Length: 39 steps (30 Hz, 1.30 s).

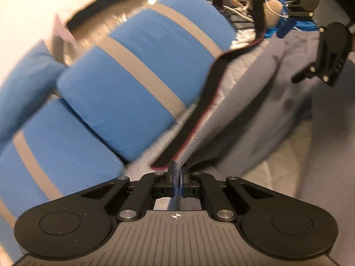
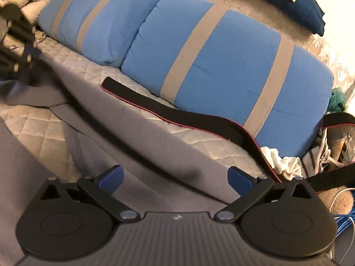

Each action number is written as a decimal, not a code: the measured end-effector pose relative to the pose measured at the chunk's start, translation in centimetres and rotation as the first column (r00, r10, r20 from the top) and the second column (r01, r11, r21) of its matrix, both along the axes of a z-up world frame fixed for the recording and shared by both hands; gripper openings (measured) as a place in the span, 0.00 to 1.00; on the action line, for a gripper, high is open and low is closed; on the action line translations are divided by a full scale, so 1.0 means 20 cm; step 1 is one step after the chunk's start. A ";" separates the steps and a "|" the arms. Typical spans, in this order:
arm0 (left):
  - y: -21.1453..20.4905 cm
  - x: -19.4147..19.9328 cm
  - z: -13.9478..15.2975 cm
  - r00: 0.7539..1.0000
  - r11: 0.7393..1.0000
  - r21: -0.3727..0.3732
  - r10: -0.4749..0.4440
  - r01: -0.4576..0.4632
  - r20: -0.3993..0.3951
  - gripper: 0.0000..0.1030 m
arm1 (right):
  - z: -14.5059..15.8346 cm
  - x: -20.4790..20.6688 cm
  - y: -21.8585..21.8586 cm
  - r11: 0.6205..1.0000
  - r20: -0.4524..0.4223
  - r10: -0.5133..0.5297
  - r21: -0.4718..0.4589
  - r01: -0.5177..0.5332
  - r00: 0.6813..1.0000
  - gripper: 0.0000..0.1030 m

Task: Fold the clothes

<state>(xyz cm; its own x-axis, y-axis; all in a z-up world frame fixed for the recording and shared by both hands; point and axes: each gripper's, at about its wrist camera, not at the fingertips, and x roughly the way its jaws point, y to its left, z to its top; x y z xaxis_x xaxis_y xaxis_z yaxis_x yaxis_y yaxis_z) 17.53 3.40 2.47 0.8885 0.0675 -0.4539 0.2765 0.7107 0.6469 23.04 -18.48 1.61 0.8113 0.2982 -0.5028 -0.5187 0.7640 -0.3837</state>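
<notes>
Here the left gripper [image 1: 177, 178] is clamped on an edge of the grey garment [image 1: 255, 110], likely to lift it for a fold. The right gripper [image 2: 175, 178], fingers apart, hovers empty over the same cloth spread on the quilted bed [image 2: 40, 119]. Ahead, a black red-edged strap [image 2: 177, 115] and 2 blue striped pillows [image 2: 221, 66] crowd the folding space.
</notes>
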 end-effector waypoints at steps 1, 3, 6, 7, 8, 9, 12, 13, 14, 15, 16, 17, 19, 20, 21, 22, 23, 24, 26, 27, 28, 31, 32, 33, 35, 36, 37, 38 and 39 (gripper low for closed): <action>-0.01 -0.01 0.01 1.000 1.000 0.019 0.002 -0.003 0.021 0.03 | -0.01 -0.01 0.01 1.000 0.020 0.003 -0.016 -0.003 1.000 1.00; -0.04 -0.04 0.00 0.999 0.997 0.071 -0.010 0.007 0.053 0.03 | -0.01 -0.02 0.02 0.999 0.050 0.022 -0.036 -0.020 0.999 1.00; -0.10 -0.10 -0.04 0.995 0.982 0.177 -0.075 0.064 0.058 0.03 | -0.01 -0.01 0.01 0.999 0.067 0.035 -0.041 -0.032 0.997 1.00; -0.12 -0.13 -0.06 0.993 0.974 0.210 -0.101 0.087 0.053 0.03 | -0.01 -0.01 0.00 0.999 0.069 0.033 -0.040 -0.030 0.997 1.00; -0.14 -0.15 -0.08 0.991 0.964 0.242 -0.126 0.111 0.048 0.03 | -0.01 -0.01 -0.01 0.999 0.071 0.030 -0.040 -0.027 0.997 1.00; -0.16 -0.18 -0.09 0.988 0.953 0.273 -0.151 0.134 0.041 0.03 | -0.01 0.00 -0.02 0.999 0.074 0.027 -0.044 -0.024 0.997 1.00; -0.21 -0.27 -0.16 0.975 0.914 0.350 -0.222 0.204 0.012 0.03 | -0.03 0.01 -0.06 0.996 0.099 0.021 -0.089 -0.012 0.995 1.00; -0.23 -0.30 -0.17 0.970 0.905 0.358 -0.242 0.229 -0.009 0.03 | -0.04 0.01 -0.07 0.994 0.107 0.026 -0.110 -0.014 0.994 1.00; -0.25 -0.33 -0.19 0.965 0.898 0.359 -0.261 0.255 -0.031 0.03 | -0.05 0.01 -0.09 0.991 0.112 0.030 -0.134 -0.015 0.993 1.00; -0.26 -0.35 -0.21 0.960 0.891 0.360 -0.277 0.275 -0.050 0.03 | -0.06 0.02 -0.12 0.987 0.114 0.033 -0.161 -0.015 0.993 1.00; -0.27 -0.38 -0.23 0.954 0.883 0.363 -0.292 0.297 -0.070 0.03 | -0.07 0.02 -0.14 0.983 0.116 0.029 -0.182 -0.008 0.993 1.00; -0.28 -0.40 -0.25 0.948 0.875 0.366 -0.306 0.317 -0.089 0.03 | -0.08 0.03 -0.17 0.980 0.120 0.010 -0.198 0.014 0.993 1.00; -0.28 -0.43 -0.28 0.938 0.862 0.370 -0.328 0.346 -0.115 0.03 | -0.09 0.07 -0.24 0.974 0.128 -0.042 -0.214 0.069 0.991 1.00; -0.28 -0.44 -0.29 0.933 0.857 0.371 -0.336 0.358 -0.126 0.03 | -0.10 0.08 -0.26 0.972 0.131 -0.068 -0.213 0.095 0.989 1.00; -0.28 -0.44 -0.30 0.931 0.854 0.371 -0.340 0.365 -0.135 0.03 | -0.10 0.09 -0.29 0.971 0.135 -0.090 -0.207 0.116 0.987 1.00; -0.28 -0.44 -0.30 0.928 0.851 0.369 -0.344 0.373 -0.145 0.03 | -0.09 0.10 -0.31 0.971 0.140 -0.107 -0.199 0.134 0.984 1.00; -0.28 -0.44 -0.31 0.925 0.849 0.366 -0.348 0.381 -0.155 0.03 | -0.09 0.10 -0.32 0.969 0.151 -0.119 -0.197 0.148 0.981 1.00; -0.28 -0.44 -0.31 0.921 0.846 0.364 -0.352 0.389 -0.166 0.03 | -0.09 0.10 -0.32 0.967 0.166 -0.125 -0.200 0.158 0.978 1.00; -0.28 -0.45 -0.31 0.913 0.842 0.356 -0.357 0.406 -0.197 0.03 | -0.09 0.09 -0.31 0.966 0.186 -0.117 -0.205 0.155 0.976 1.00; -0.28 -0.45 -0.31 0.909 0.838 0.356 -0.359 0.414 -0.213 0.03 | -0.08 0.08 -0.29 0.967 0.193 -0.104 -0.208 0.145 0.976 1.00; -0.28 -0.45 -0.32 0.906 0.834 0.358 -0.361 0.420 -0.222 0.03 | -0.08 0.07 -0.27 0.969 0.200 -0.087 -0.212 0.130 0.976 1.00; -0.27 -0.46 -0.33 0.901 0.827 0.364 -0.363 0.429 -0.237 0.03 | -0.08 0.04 -0.20 0.966 0.227 -0.017 -0.247 0.074 0.974 1.00; -0.27 -0.46 -0.33 0.900 0.826 0.363 -0.363 0.430 -0.241 0.03 | -0.09 0.03 -0.17 0.961 0.235 0.010 -0.270 0.056 0.972 1.00; -0.27 -0.46 -0.34 0.900 0.825 0.365 -0.362 0.431 -0.244 0.03 | -0.10 0.01 -0.15 0.954 0.245 0.039 -0.296 0.036 0.969 1.00; -0.27 -0.46 -0.35 0.899 0.823 0.368 -0.360 0.432 -0.250 0.03 | -0.11 -0.01 -0.10 0.936 0.261 0.099 -0.353 0.000 0.960 0.99; -0.27 -0.47 -0.35 0.898 0.823 0.369 -0.359 0.433 -0.253 0.03 | -0.12 -0.02 -0.07 0.922 0.270 0.129 -0.386 -0.016 0.954 0.98; -0.27 -0.47 -0.36 0.898 0.822 0.370 -0.358 0.433 -0.255 0.02 | -0.13 -0.03 -0.05 0.907 0.276 0.159 -0.420 -0.030 0.948 0.98; -0.27 -0.47 -0.36 0.897 0.822 0.368 -0.357 0.434 -0.261 0.02 | -0.14 -0.04 -0.04 0.891 0.278 0.188 -0.452 -0.044 0.942 0.94; -0.27 -0.47 -0.36 0.895 0.821 0.367 -0.357 0.437 -0.266 0.02 | -0.15 -0.04 -0.02 0.873 0.272 0.212 -0.484 -0.057 0.939 0.91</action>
<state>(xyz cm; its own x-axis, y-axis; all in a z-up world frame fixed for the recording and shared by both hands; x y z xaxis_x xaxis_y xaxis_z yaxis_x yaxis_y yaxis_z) 8.15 -1.98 -4.77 0.7852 -0.0597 -0.6164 0.6146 0.1972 0.7638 22.14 -18.90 -1.40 0.9156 0.2120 -0.3416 -0.3998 0.3891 -0.8300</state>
